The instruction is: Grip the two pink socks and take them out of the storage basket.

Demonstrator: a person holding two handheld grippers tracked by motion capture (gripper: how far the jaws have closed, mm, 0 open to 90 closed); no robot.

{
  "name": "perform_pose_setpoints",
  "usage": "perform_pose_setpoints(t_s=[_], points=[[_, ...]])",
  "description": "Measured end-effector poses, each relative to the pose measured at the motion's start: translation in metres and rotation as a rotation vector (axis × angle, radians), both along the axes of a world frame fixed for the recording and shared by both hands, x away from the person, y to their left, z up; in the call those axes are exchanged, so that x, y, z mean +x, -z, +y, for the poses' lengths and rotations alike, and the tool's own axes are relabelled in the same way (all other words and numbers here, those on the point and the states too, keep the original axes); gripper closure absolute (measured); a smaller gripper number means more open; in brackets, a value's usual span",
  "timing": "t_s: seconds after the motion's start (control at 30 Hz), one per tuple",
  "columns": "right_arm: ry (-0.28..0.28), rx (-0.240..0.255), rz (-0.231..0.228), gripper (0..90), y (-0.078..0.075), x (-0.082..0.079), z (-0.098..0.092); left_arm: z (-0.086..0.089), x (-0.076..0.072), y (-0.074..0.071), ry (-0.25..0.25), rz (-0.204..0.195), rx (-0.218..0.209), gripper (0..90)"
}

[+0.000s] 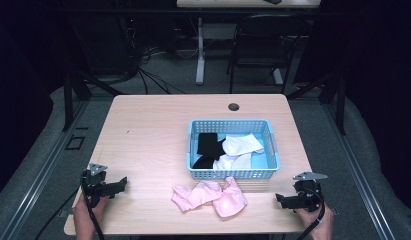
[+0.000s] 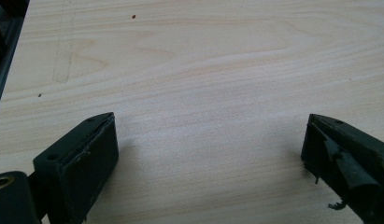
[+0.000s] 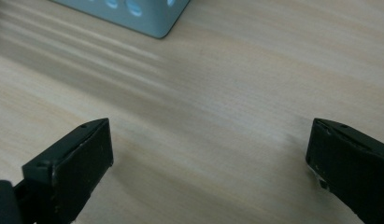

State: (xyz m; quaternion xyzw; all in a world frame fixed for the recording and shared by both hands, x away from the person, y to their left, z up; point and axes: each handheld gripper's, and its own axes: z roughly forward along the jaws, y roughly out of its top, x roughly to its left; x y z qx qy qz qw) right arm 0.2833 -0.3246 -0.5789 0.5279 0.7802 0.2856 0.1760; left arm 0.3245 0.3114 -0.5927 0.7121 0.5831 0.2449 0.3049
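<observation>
1. High view: pale wooden table [image 1: 153, 135] under dim light, with a light-blue perforated plastic basket [image 1: 233, 173] right of centre. Inside the basket, black socks [image 1: 209, 145] at its left and white socks [image 1: 241, 145] at its right, overlapping in the middle. Just in front of the basket's near wall, a crumpled pair of pink socks [image 1: 210, 196] flat on the wood, nearly touching that wall. Well left of the basket, near the table's front edge, the black left gripper [image 1: 118, 186], held in a hand [image 1: 85, 205], pointing toward the pink socks. Right of the basket, at the front edge, the black right gripper [image 1: 281, 200], held in the other hand [image 1: 318, 216], pointing back toward the pink socks.

2. Left gripper view: two black jaws spread wide over bare wood grain, nothing between them.

3. Right gripper view: jaws likewise released and far apart over bare wood, nothing held; a corner of the basket [image 3: 147, 16] at the top, ahead of the jaws.
</observation>
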Motion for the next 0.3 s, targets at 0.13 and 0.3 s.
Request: perform_pose_setpoints(t_s=[0.13, 0.3], points=[[0.029, -0.015, -0.046, 0.0, 0.0049, -0.0002, -0.0047, 0.0000, 0.0000, 0.0000, 0.000, 0.000, 0.000, 4.1], [0.041, 0.011, -0.083, 0.0, 0.0087, -0.0021, -0.0093, -0.0001, -0.0001, -0.0001, -0.001, 0.001, 0.001, 4.0]])
